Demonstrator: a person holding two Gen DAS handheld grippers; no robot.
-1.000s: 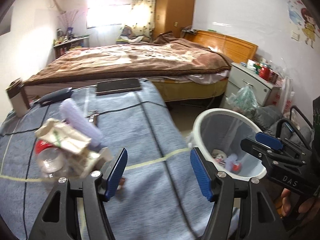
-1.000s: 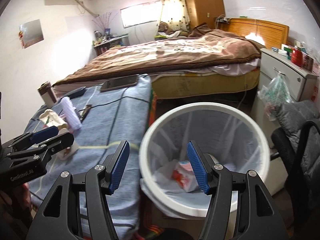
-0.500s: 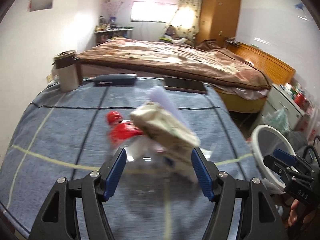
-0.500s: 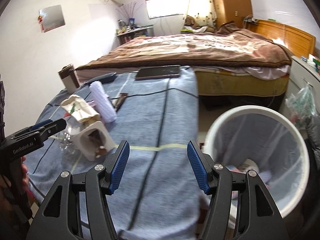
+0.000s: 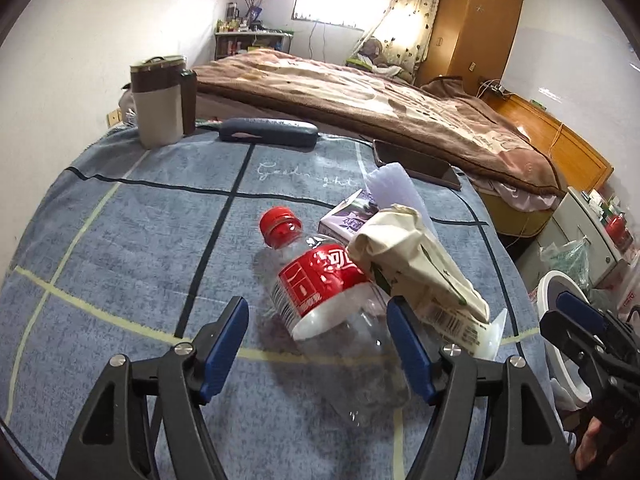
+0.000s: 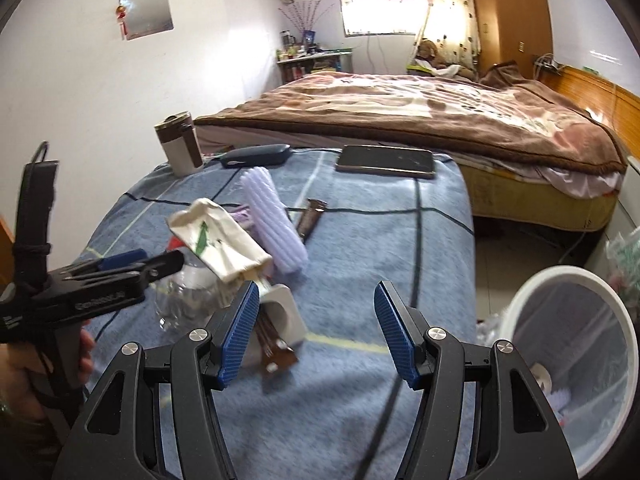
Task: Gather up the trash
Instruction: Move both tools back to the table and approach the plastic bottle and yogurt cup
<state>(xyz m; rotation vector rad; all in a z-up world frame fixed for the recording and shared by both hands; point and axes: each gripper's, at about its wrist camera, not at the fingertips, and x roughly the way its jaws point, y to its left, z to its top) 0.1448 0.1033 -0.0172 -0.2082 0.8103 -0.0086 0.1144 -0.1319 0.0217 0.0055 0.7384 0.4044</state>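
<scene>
A clear plastic bottle (image 5: 320,280) with a red cap and label lies on the blue checked cloth (image 5: 120,240). Its lower body sits between the fingers of my left gripper (image 5: 316,312), whose jaws are opening; the pads do not press on it. A crumpled cream carton (image 5: 408,256) leans on the bottle, beside a lavender ribbed roll (image 6: 272,220) and a small box (image 5: 352,216). My right gripper (image 6: 316,292) hangs open over the cloth, next to a tipped white cup (image 6: 284,312). The white trash bin (image 6: 576,360) stands on the floor to the right.
At the cloth's far edge stand a brown-and-white mug (image 5: 160,108), a dark case (image 5: 268,132) and a flat tablet (image 6: 386,160). A brown tube (image 6: 312,216) lies mid-cloth. The bed (image 6: 400,108) lies behind. A person's hand (image 6: 24,364) holds the left gripper.
Both views swung left, away from the bin and onto the trash pile. My left gripper came down around the bottle with its jaws slightly wider. The right gripper stayed open.
</scene>
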